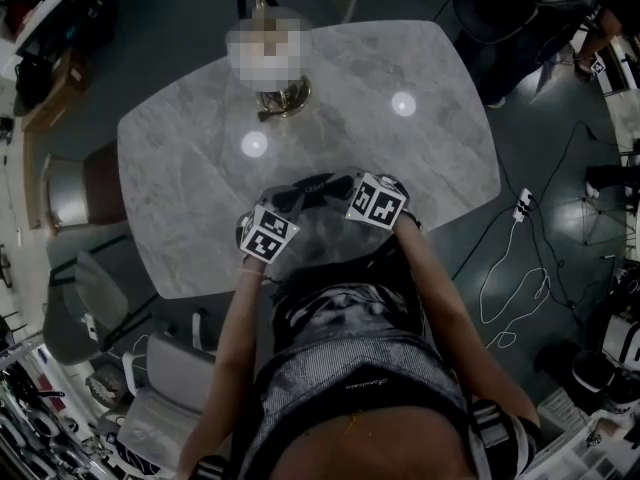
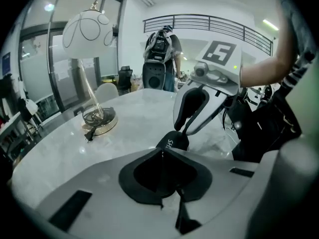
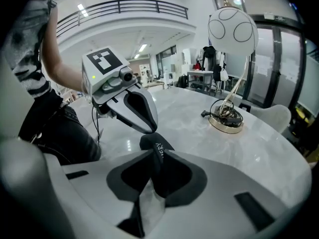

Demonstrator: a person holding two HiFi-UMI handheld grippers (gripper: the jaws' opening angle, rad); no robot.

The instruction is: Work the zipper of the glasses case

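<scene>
the case (image 3: 158, 151) is a small black soft case with pale lettering on its side. it sits between both grippers over the near edge of the table (image 1: 400, 168), straight in front of you. no view shows whether it touches the marble. the right gripper (image 3: 153, 157) points down and away from you. its jaws are clamped on the case, and the lettered end stands out past the jaw tips. the left gripper (image 2: 162, 151) comes in from the opposite side, also tilted down. its jaws are drawn together, and their tips pinch a thin edge of the case at the top. you cannot tell from any view whether that edge is the zipper pull. the tips of the two grippers meet at the case, almost touching each other. in the head view the two marker cubes stand side by side, with the case as a dark shape just beyond them. the lamp (image 2: 92, 73) has a round white shade, a clear stem and a brass base with a coiled cord. it stands at the far side of the table, well apart from the case. a chair (image 1: 75, 188) stands at the table's left side. a cable (image 1: 510, 288) lies on the floor to the right. a person (image 2: 160, 54) with a backpack stands beyond the table.
</scene>
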